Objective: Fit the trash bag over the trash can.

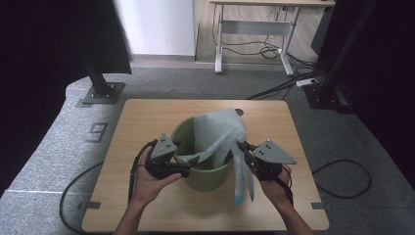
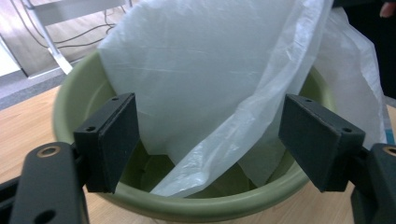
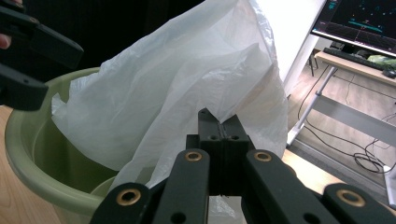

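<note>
A green plastic bucket (image 1: 208, 178) stands on the wooden table (image 1: 147, 122), with a white plastic bag (image 1: 218, 132) rising out of it. My left gripper (image 1: 186, 164) sits at the bucket's near left rim with its jaws wide apart. In the left gripper view a fold of the bag (image 2: 201, 60) runs between the jaws of my left gripper (image 2: 210, 109) over the bucket's rim (image 2: 210, 205), and neither pad presses on it. My right gripper (image 1: 243, 147) at the right rim is shut on the bag's edge; a strip of bag hangs down outside the bucket. In the right gripper view the right gripper (image 3: 219, 122) pinches the bag (image 3: 177, 84) beside the bucket (image 3: 32, 163).
A white-legged desk (image 1: 254, 34) with loose cables on the floor stands beyond the table. Black frame posts (image 1: 100, 81) rise at the table's far corners. A monitor (image 3: 359, 23) is lit at the right. The person's hands reach in from the table's near edge.
</note>
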### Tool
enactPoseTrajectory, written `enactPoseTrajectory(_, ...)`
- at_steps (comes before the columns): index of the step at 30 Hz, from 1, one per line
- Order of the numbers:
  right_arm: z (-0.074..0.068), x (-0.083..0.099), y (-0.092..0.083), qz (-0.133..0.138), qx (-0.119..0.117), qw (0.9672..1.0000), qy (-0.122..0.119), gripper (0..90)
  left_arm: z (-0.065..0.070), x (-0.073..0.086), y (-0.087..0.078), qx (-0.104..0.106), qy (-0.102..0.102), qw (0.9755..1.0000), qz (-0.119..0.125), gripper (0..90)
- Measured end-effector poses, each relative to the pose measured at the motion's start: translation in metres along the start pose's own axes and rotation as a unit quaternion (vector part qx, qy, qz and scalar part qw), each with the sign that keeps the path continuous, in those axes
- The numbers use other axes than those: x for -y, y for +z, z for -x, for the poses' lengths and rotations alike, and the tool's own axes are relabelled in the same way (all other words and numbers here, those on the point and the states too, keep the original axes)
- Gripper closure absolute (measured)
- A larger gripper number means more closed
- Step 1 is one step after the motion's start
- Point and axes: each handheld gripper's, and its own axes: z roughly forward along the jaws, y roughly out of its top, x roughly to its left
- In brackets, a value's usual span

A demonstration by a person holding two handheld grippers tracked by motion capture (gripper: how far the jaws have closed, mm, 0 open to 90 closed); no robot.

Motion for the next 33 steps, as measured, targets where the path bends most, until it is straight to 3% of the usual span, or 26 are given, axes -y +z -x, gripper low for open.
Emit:
enactPoseTrajectory(6, -0.001, -0.001, 0.000, 0.002, -0.001, 1.0000, 0.000, 88.3, 0.004, -0.004, 0.006, 0.009, 0.016, 0.9998, 0.000, 28.3)
enactPoseTrajectory(13, -0.002, -0.002, 0.000, 0.003, -0.001, 1.0000, -0.001, 88.4, 0.006, -0.006, 0.017, 0.022, 0.032, 0.9992, -0.007, 52.5)
enactPoseTrajectory(23, 0.000, 0.001, -0.002, 0.005, -0.002, 1.0000, 0.005, 88.2, 0.002, -0.005, 0.021, 0.045, 0.017, 0.9988, -0.006, 78.2)
enactPoseTrajectory(26, 0.001, 0.001, -0.002, 0.005, -0.002, 1.0000, 0.007, 88.2, 0.003, -0.005, 0.021, 0.049, 0.015, 0.9987, -0.003, 74.5)
enactPoseTrajectory(30, 0.002, 0.002, -0.002, 0.004, -0.002, 1.0000, 0.009, 88.2, 0.008, -0.007, 0.019, 0.052, 0.008, 0.9986, 0.000, 51.2)
enactPoseTrajectory(33, 0.002, 0.002, -0.001, 0.005, -0.002, 0.9999, 0.011, 88.2, 0.013, -0.009, 0.019, 0.047, 0.009, 0.9988, 0.001, 42.4)
